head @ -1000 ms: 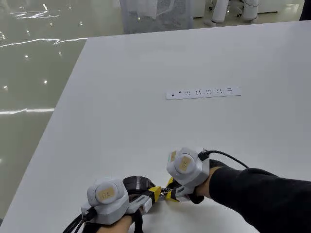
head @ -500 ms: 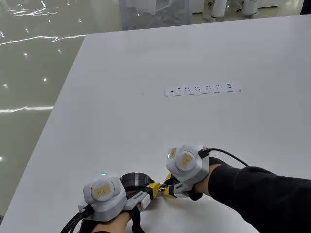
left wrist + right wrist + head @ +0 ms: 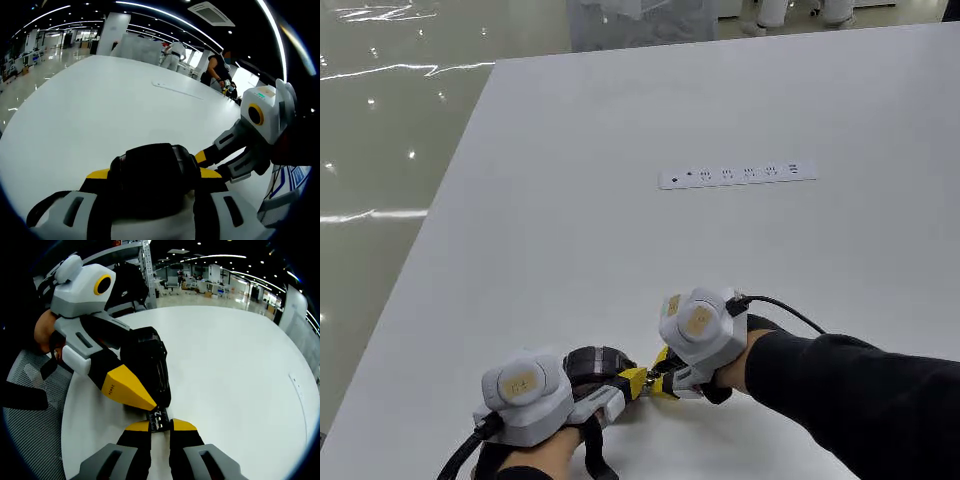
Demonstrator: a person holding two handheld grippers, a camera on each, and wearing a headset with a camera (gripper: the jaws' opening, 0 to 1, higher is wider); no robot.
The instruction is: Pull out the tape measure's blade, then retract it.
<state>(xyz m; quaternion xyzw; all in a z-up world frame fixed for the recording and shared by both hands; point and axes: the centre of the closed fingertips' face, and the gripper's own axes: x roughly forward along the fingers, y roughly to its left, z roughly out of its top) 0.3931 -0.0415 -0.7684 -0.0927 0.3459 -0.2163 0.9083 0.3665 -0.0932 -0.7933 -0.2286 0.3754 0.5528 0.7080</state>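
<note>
Little has moved since a second ago: my left gripper point(image 3: 152, 175) still clamps the black tape measure point(image 3: 150, 365), and my right gripper point(image 3: 160, 426), facing it, pinches the barely drawn blade point(image 3: 159, 416).

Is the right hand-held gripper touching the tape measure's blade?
Touching. The right gripper view shows the right hand-held gripper closed on the blade, which is pinched between its yellow tips.

The white left gripper point(image 3: 618, 378), its yellow-tipped black jaws clamped on the round black tape measure case point(image 3: 592, 362), has drifted slightly to the person's left, carrying the case with it; its gap to the white right gripper point(image 3: 660, 385), which pinches the short black numbered blade point(image 3: 159, 418), is a touch wider; the head view has tipped slightly downward.
</note>
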